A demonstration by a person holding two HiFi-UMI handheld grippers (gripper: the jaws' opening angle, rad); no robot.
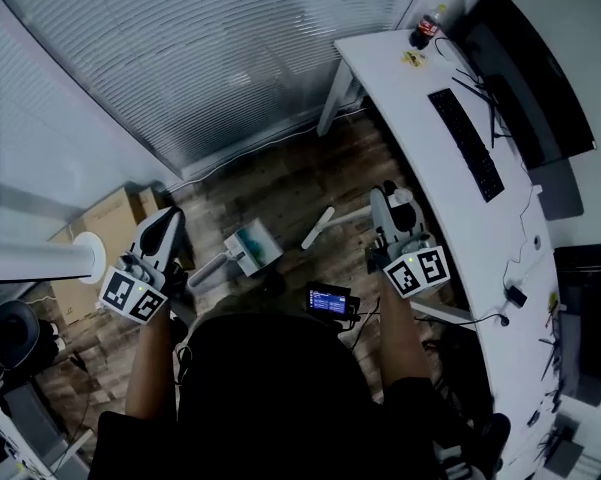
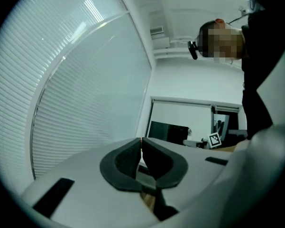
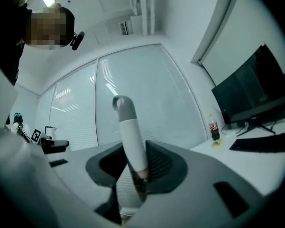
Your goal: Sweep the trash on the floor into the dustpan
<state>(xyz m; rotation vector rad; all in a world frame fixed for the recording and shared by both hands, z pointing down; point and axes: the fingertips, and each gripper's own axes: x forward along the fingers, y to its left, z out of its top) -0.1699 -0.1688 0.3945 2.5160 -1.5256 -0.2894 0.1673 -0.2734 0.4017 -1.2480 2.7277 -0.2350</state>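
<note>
Clamping white handle w/ right gripper; left gripper closed, empty.

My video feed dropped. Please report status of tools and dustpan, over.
Left tool shut, empty. Right tool shut on white handle. Dustpan on floor, unheld. Trash not made out.

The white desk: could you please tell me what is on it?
A bottle, a small yellow item, a black keyboard and a monitor. The monitor covers the desk strip beneath it.
</note>
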